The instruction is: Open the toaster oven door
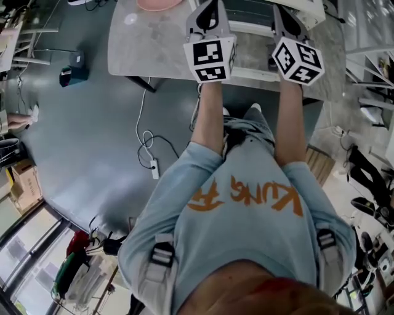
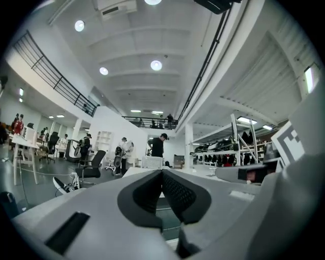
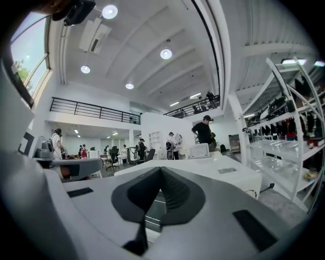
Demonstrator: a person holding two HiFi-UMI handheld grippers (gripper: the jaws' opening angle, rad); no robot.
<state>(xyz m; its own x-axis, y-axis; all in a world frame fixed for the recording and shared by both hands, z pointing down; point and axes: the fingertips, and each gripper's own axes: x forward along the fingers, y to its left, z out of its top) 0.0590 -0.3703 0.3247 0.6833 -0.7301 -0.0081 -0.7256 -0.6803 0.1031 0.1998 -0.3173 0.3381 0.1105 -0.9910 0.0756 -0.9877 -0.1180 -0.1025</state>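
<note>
Person's blue shirt (image 1: pixel 246 203) nearest. Left gripper (image 2: pixel 162 175) and right gripper (image 3: pixel 160 172) both closed, empty, held over table (image 1: pixel 141 49). White toaster oven (image 1: pixel 251 13) probably beyond them, mostly hidden. Door likely stiff-hinged with fragile glass; grab its handle, unseen.

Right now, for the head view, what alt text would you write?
Seen from above, a person in light blue holds the left gripper and right gripper side by side over the near edge of a grey table. A pink plate sits on it at the picture's top edge, and a white power strip lies on the floor.
</note>
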